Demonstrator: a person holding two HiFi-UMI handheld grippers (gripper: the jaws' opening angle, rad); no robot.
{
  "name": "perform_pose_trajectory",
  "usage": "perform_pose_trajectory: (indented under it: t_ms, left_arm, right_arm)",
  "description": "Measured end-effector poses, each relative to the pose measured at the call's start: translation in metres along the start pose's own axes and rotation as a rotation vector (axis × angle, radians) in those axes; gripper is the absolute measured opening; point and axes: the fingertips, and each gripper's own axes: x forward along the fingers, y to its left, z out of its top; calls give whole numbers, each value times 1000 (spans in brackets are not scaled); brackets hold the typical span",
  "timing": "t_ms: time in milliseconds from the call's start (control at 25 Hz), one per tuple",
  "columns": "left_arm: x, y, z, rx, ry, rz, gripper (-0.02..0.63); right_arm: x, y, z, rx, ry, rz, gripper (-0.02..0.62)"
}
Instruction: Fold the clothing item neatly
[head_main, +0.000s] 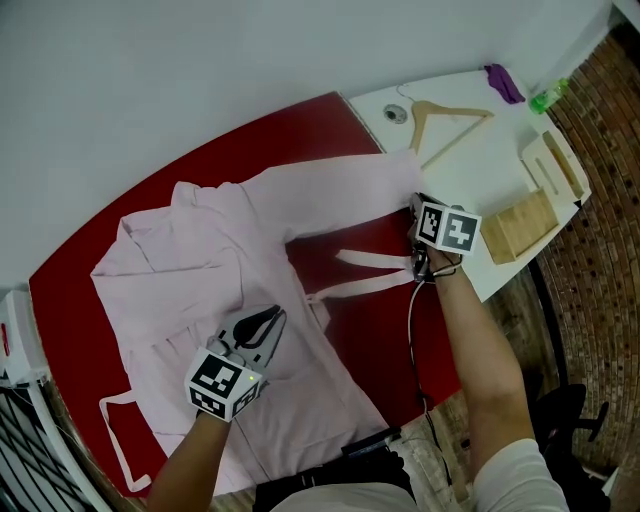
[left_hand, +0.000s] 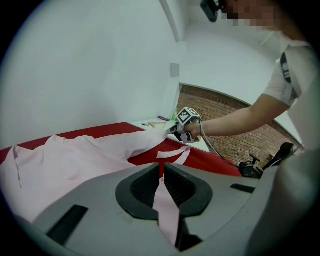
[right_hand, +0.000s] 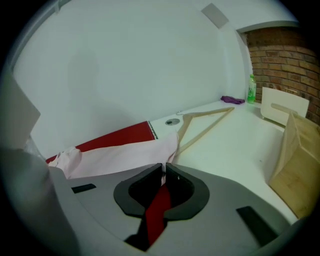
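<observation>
A: Your left gripper (left_hand: 161, 174) is clenched on a strip of the pink robe (head_main: 200, 270). The cloth runs right through the jaws. In the head view that hand sits over the robe's body, near the front opening. I'd say it is there to anchor the middle so the rest does not drag.

B: Your right gripper (right_hand: 164, 169) has its jaws all but together, with a sliver of pink pinched at the tips. That is the end of the sleeve (head_main: 385, 175), stretched out toward the white tabletop (head_main: 500, 170). Holding it by the cuff looks like the set-up for carrying the sleeve back across the body.

A: The robe itself lies spread open on the red tabletop (head_main: 330, 125), collar toward the wall. One tie (head_main: 372, 262) trails loose under the sleeve. My guess is it should be tucked in before the fold, or it will hang out.

B: The wooden hanger (head_main: 445, 120) is just beyond the cuff, so mind it as you lift.

A: As for writing, there is none you could read here. The robe shows no label or brand. The only print is the black-and-white square markers on your grippers' cubes.
</observation>
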Motion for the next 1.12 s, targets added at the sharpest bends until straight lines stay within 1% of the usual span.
perform_pose_trajectory:
  t_ms: [240,440,640,920,1120]
  left_arm:
    - [-7,5,5,-24,-18,16,11]
    - [-14,10,6,-50,-35,23,11]
    - [-26,23,12,-101,-74,48,11]
    - [-61,40,14,-166,-132,84,11]
    - [-91,57,4,-215,-171,112,11]
  right_arm:
    - [-21,55,29,-154,-91,110,33]
    - [-31,109,37,-242,-123,211,32]
    - [-42,166,39,-328,-142,313,32]
    - [-65,248,38,-376,-177,454,32]
    - [-89,315,32,-430,-207,554,32]
